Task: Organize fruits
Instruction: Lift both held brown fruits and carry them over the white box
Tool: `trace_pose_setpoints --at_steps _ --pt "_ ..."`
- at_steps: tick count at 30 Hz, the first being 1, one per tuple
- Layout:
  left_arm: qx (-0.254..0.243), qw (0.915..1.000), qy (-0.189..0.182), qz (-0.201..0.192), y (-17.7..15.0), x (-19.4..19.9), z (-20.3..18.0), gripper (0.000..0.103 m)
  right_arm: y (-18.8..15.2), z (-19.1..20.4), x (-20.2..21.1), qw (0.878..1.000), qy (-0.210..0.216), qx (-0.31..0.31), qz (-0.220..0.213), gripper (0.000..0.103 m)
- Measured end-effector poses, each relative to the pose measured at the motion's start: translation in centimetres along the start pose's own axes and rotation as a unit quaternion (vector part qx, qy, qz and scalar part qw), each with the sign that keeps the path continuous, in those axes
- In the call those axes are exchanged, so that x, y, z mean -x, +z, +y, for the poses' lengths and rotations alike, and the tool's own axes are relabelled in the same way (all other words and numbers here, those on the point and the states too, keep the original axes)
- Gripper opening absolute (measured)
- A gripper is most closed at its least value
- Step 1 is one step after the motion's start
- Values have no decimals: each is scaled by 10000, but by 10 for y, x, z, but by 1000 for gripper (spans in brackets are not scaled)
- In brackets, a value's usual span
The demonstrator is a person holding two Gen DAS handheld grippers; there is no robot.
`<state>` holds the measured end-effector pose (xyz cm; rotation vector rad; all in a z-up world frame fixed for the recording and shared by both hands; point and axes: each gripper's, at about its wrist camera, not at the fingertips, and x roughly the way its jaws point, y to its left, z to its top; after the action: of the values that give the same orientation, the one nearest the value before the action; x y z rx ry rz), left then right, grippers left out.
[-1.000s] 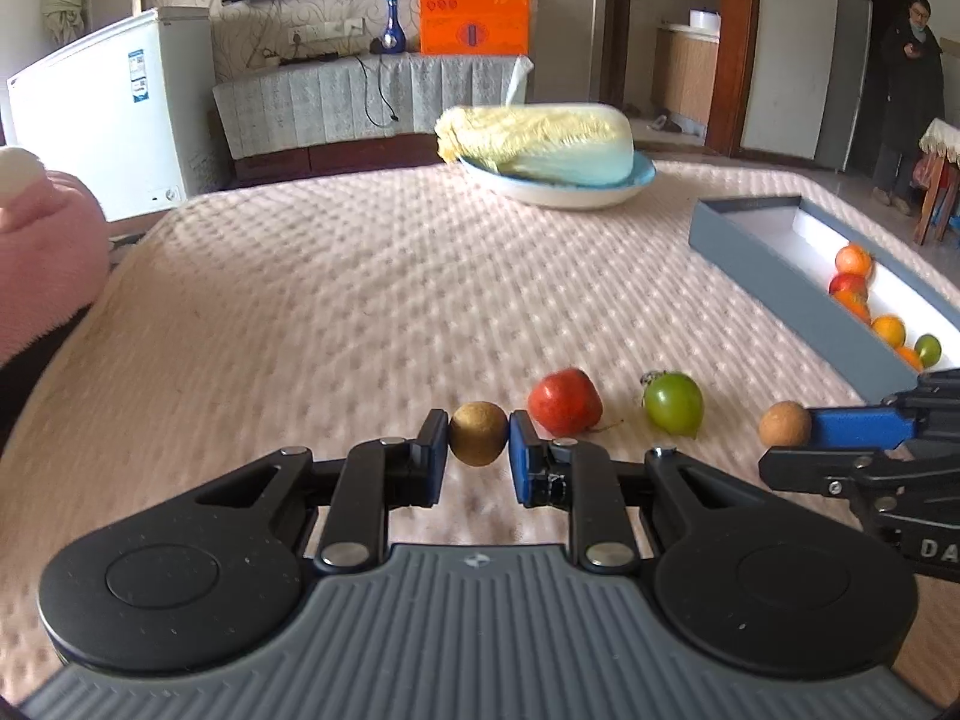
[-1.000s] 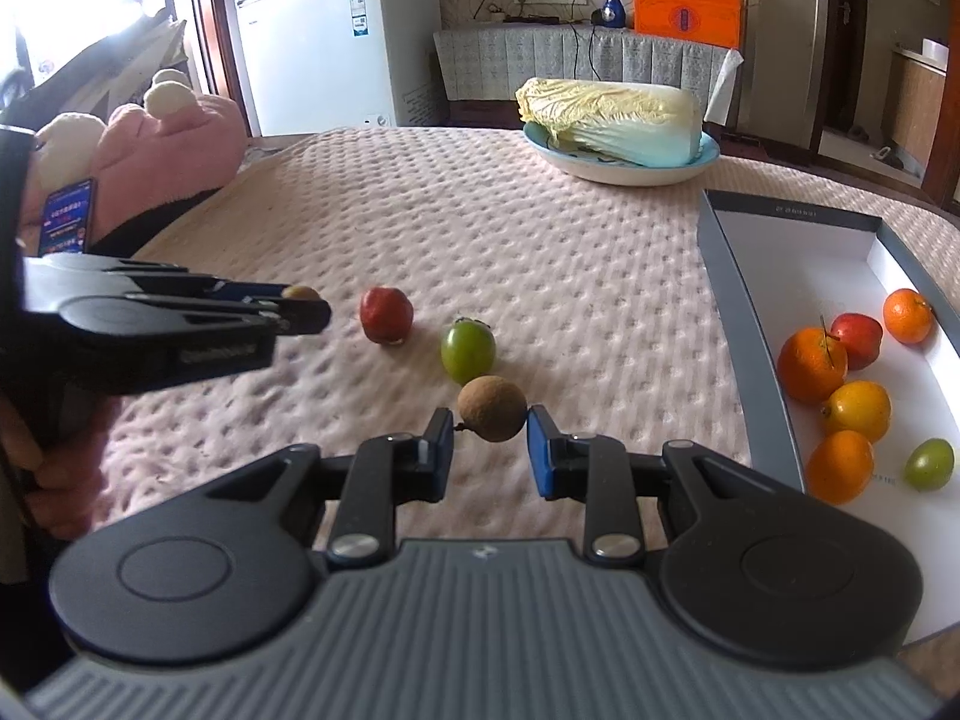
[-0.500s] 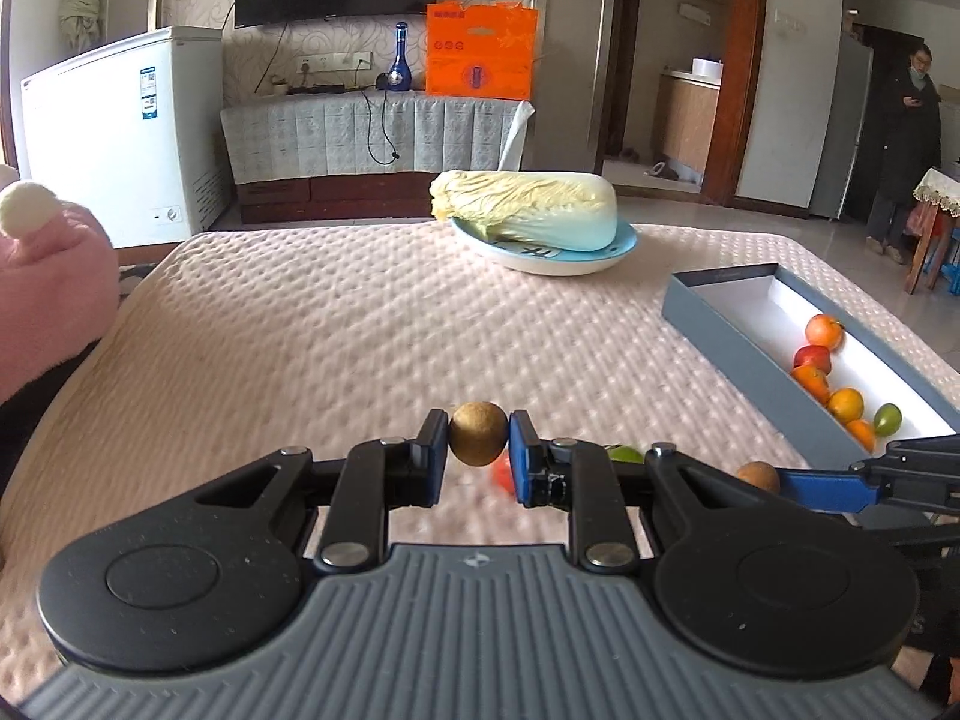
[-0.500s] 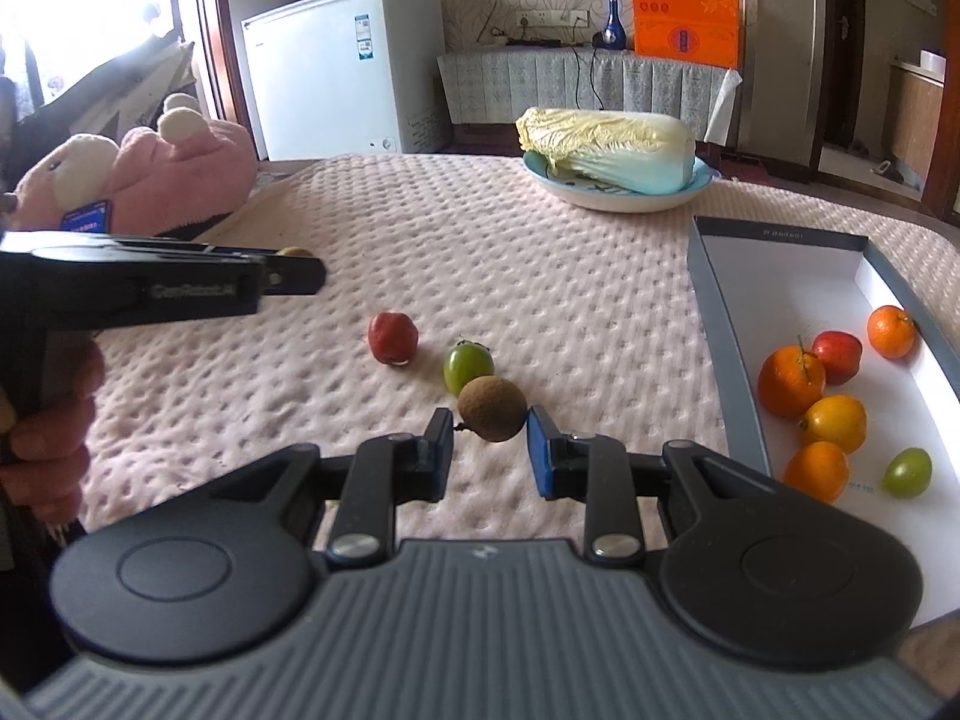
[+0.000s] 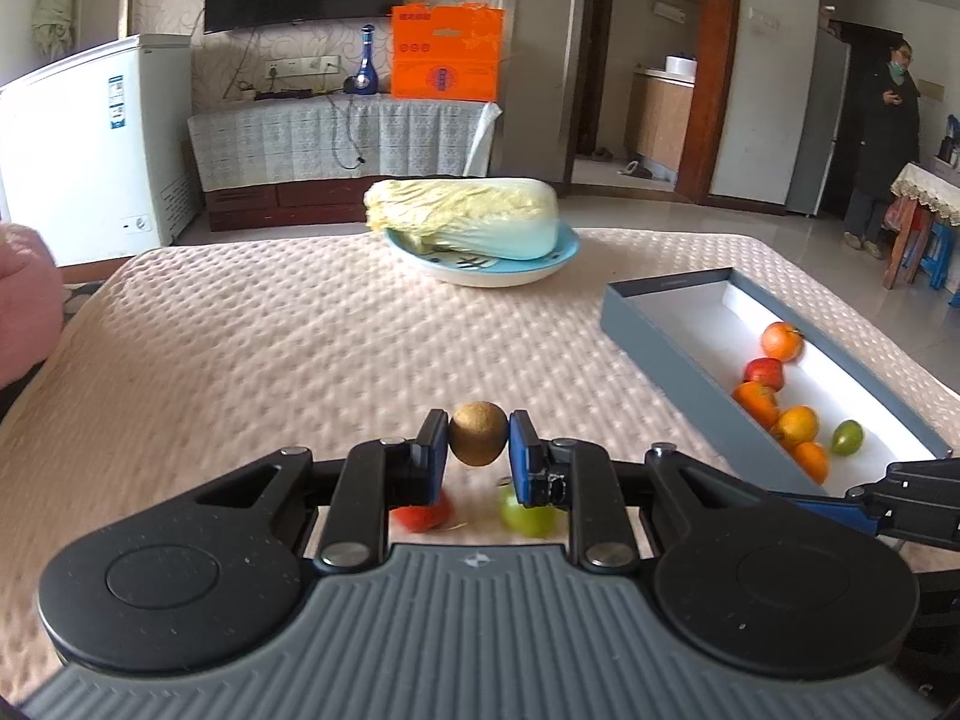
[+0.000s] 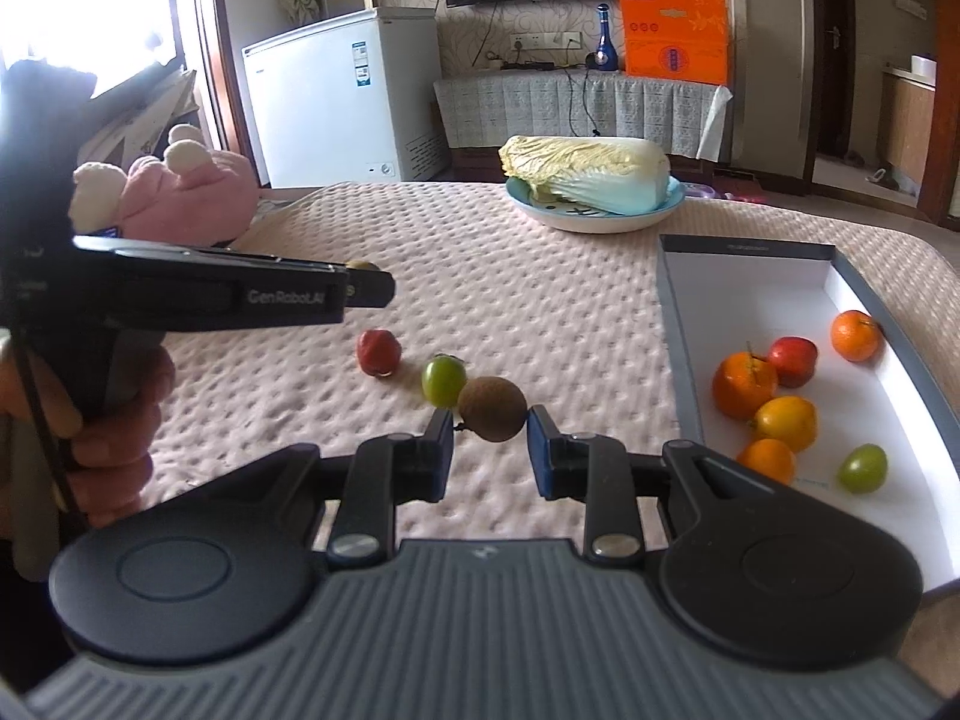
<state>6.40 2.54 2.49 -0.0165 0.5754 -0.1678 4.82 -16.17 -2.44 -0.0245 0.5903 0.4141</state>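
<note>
The left gripper (image 5: 478, 441) is clamped on a brown fruit (image 5: 478, 433), held clear above the tabletop (image 5: 270, 348). The right gripper (image 6: 489, 443) is clamped on a second brown fruit (image 6: 492, 408). Just left of that second fruit, a green tomato (image 6: 442, 381) and a red fruit (image 6: 378, 352) lie on the tabletop; in the left view the gripper fingers half hide both. Right of them, the box (image 6: 672, 324) holds six fruits against its right wall, its left half bare and its near end cut off. Beyond the box, a cabbage (image 6: 591, 174) fills a plate (image 6: 600, 219) near the far edge. The wide middle lies open.
</note>
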Motion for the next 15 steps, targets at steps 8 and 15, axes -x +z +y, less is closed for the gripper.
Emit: trace_pose_setpoints --at_steps 8,15 --pt "-83 9998 -189 14 4 -11 -29 26 -3 -16 15 9999 -55 -124 -74 29" --pt "-121 9993 -365 16 6 -18 -48 26 -7 -30 27 9996 -137 -218 -118 29"
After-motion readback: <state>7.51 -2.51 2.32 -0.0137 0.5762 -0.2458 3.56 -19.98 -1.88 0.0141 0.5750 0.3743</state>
